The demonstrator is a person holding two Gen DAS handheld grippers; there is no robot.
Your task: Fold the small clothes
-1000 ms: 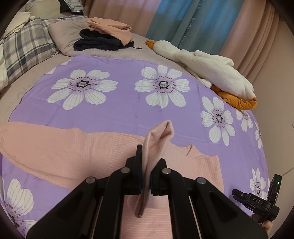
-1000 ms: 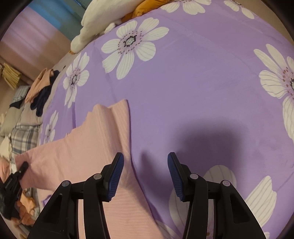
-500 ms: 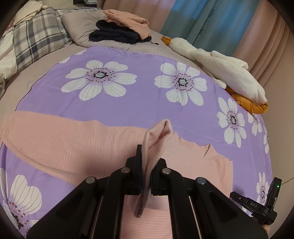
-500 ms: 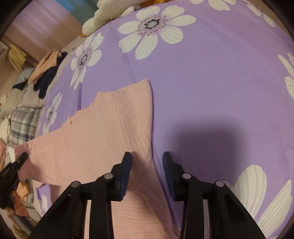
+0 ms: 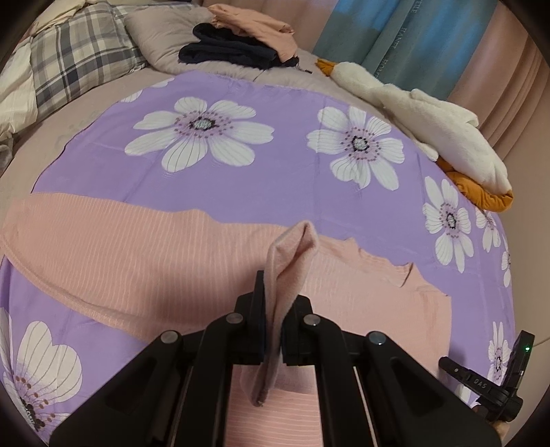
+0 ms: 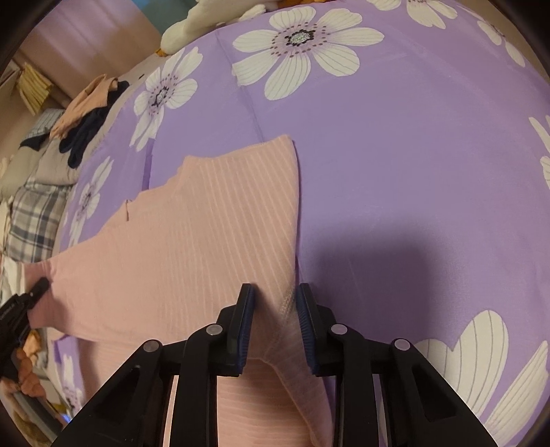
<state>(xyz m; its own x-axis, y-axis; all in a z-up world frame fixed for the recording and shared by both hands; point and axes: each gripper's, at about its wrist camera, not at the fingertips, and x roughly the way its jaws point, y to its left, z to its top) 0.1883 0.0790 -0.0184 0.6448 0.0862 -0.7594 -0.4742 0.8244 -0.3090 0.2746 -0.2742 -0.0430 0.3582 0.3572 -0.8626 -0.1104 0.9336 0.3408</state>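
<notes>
1. Here, the left hand-held gripper (image 5: 273, 309) was clamped tight on a fold of the pink ribbed top (image 5: 144, 261), a flap of cloth standing up between its fingers and another end drooping below them.
2. The right hand-held gripper (image 6: 273, 309) stood part-way closed, its blue-padded fingers (image 6: 244, 319) set either side of the top's side edge (image 6: 287, 302); the cloth bunched up between them, but whether the pads had pinched it could not be told.
3. The top lay spread flat on a purple sheet (image 5: 275, 165) printed with white flowers, one long sleeve stretched out to the left in the left wrist view, its neckline (image 5: 378, 259) facing the far side of the bed.
4. Past the sheet, a white plush goose (image 5: 429, 127) with orange feet lay along the bed's right edge.
5. At the far end, a folded pink garment (image 5: 254, 27) sat on dark navy clothes (image 5: 230, 51), resting on a grey pillow (image 5: 158, 37) next to a plaid pillow (image 5: 79, 58).
6. Curtains (image 5: 412, 41) hung behind.
</notes>
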